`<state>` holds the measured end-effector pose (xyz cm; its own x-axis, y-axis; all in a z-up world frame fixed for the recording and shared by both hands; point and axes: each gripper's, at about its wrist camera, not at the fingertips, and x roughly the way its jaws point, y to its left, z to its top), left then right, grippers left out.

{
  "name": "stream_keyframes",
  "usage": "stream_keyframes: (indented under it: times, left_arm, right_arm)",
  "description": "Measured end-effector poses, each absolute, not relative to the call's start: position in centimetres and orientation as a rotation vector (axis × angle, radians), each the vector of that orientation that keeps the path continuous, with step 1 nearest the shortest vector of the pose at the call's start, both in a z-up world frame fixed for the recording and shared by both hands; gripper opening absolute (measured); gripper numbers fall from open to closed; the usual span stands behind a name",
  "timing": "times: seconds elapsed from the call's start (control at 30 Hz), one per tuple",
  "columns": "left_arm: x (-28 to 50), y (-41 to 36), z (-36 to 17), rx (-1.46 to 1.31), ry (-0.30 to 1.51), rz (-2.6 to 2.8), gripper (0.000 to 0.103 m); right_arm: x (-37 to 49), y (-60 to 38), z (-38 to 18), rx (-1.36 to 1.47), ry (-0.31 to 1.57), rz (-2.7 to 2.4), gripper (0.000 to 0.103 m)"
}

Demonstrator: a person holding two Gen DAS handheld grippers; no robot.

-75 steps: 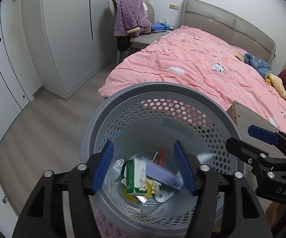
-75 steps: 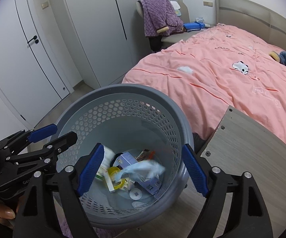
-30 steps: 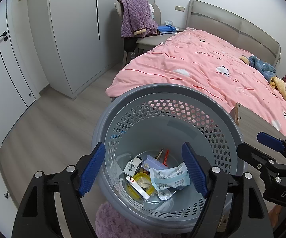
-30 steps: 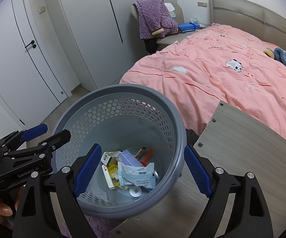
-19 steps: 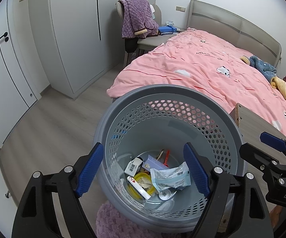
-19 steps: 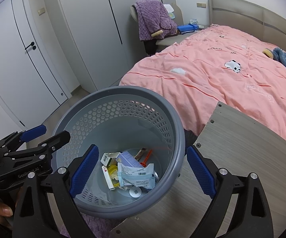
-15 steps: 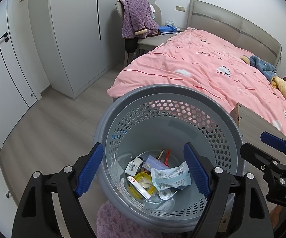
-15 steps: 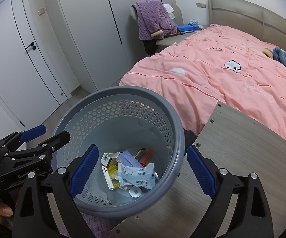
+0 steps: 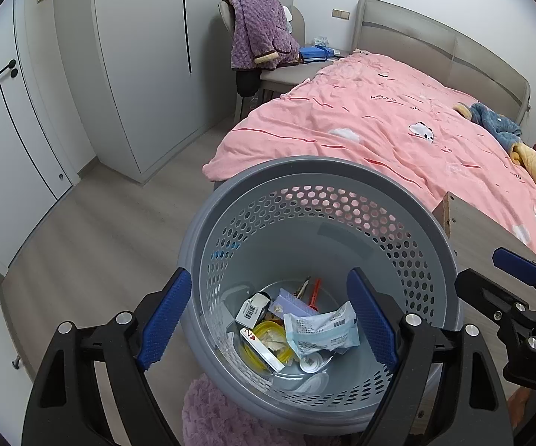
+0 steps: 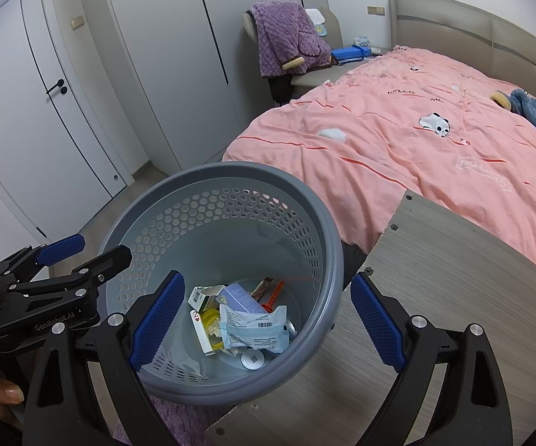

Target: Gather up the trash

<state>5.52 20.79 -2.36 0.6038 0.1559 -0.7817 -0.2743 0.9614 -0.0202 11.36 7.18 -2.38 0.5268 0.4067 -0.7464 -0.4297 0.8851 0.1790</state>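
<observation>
1. Both grippers, left gripper (image 9: pixel 268 319) and right gripper (image 10: pixel 264 319), hang empty with jaws wide apart.
2. Trash, like the plastic wrapper (image 9: pixel 321 332), sits in the gray perforated wastebasket (image 9: pixel 431 223) at 6 o'clock.
3. I'd check the wooden tabletop (image 10: pixel 453 260) at 3 o'clock for leftovers.

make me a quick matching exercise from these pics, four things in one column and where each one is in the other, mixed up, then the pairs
Things:
1. pale blue plastic wrapper
2. purple fleece garment
3. blue plush toy
4. right gripper

Places:
A. draped over the chair back
B. lying on the pink bedspread
C. on top of the trash inside the grey basket
D. held open above the basket and the wooden tabletop

Pairs: 1-C, 2-A, 3-B, 4-D
</observation>
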Motion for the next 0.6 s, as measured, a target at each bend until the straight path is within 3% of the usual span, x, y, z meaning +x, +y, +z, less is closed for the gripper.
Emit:
stream_keyframes:
  times: [0.6]
  left_arm:
    - [5.56,20.65,-2.23,-0.143,0.894,0.265,0.082]
  right_arm:
    - [11.36,7.09,-2.38,-0.028,0.883,0.500,0.089]
